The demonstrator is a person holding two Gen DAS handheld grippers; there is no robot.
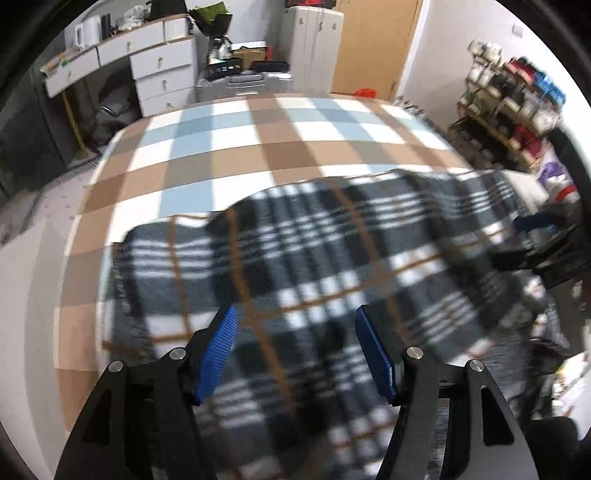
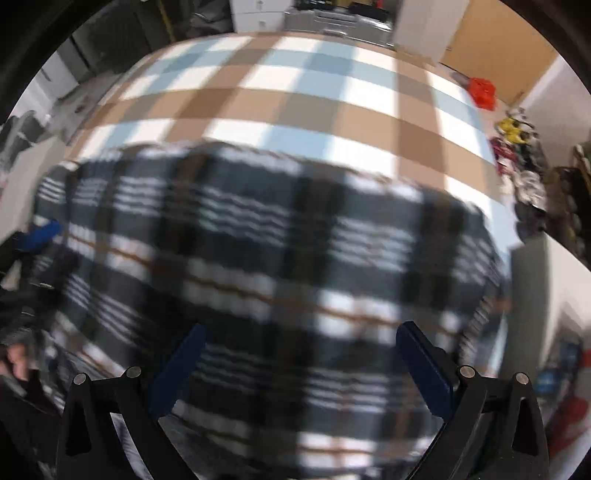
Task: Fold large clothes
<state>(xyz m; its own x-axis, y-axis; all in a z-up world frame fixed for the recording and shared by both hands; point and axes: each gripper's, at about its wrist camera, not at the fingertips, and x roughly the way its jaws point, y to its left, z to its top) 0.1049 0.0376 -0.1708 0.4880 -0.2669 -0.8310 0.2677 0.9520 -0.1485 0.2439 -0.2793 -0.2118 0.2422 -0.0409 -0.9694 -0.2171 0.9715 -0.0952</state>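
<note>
A dark plaid blanket (image 1: 314, 266) lies spread on a checked tablecloth (image 1: 229, 147), filling the 6 o'clock half of both wrist views. The left gripper (image 1: 295, 350) and right gripper (image 2: 301, 369) hang above it, jaws spread wide, gripping nothing. Both views are motion-blurred.

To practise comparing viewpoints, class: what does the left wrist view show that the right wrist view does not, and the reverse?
Only the left wrist view shows the white kettle on the desk and the cluttered shelf. Only the right wrist view shows the red object on the floor. Both show the dark plaid garment on the checked cloth, with the left gripper and right gripper open.
</note>
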